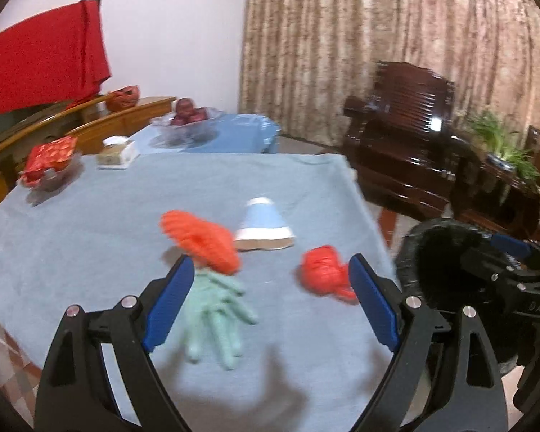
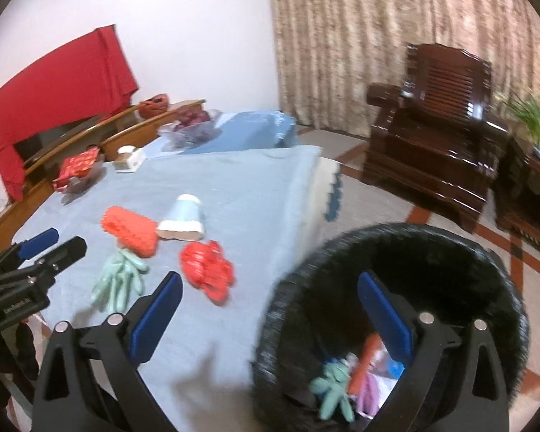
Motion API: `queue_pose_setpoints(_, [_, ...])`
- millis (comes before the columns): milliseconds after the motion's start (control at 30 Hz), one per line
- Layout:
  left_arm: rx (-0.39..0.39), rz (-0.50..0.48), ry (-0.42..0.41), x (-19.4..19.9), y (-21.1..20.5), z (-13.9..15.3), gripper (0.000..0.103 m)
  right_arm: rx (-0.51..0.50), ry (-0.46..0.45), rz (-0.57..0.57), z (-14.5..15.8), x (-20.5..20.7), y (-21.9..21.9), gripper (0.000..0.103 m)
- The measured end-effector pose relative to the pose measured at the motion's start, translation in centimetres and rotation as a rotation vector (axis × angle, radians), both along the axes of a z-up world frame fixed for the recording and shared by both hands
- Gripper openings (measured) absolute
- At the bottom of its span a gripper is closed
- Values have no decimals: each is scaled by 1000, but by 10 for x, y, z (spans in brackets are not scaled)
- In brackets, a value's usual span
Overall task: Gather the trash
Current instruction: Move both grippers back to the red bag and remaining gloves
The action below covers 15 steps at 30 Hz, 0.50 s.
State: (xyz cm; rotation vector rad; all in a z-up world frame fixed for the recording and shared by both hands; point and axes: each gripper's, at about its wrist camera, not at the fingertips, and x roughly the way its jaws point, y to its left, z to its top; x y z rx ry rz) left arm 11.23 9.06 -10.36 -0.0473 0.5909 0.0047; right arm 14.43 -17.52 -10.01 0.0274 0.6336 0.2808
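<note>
Landmark: I took the black round trash bin (image 2: pixel 450 252) beside the blue-clothed table (image 1: pixel 90 252) as reference.
Left tongs (image 1: pixel 270 302): released, nothing between the blades, over the table away from the bin.
Right tongs (image 2: pixel 270 309): released, empty, at the bin's rim.
Trash on table: green rubber glove (image 1: pixel 216 316), orange knitted piece (image 1: pixel 201 241), red crumpled wad (image 1: pixel 324 270) nearest the bin, blue paper cup (image 1: pixel 264 226) lying tipped.
In bin: another green glove (image 2: pixel 333 388) among scraps.
</note>
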Motion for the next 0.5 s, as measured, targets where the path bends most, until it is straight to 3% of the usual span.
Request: queue_pose_setpoints(500, [7, 98, 72, 19, 57, -42, 85, -26, 28, 98, -40, 52, 87, 95])
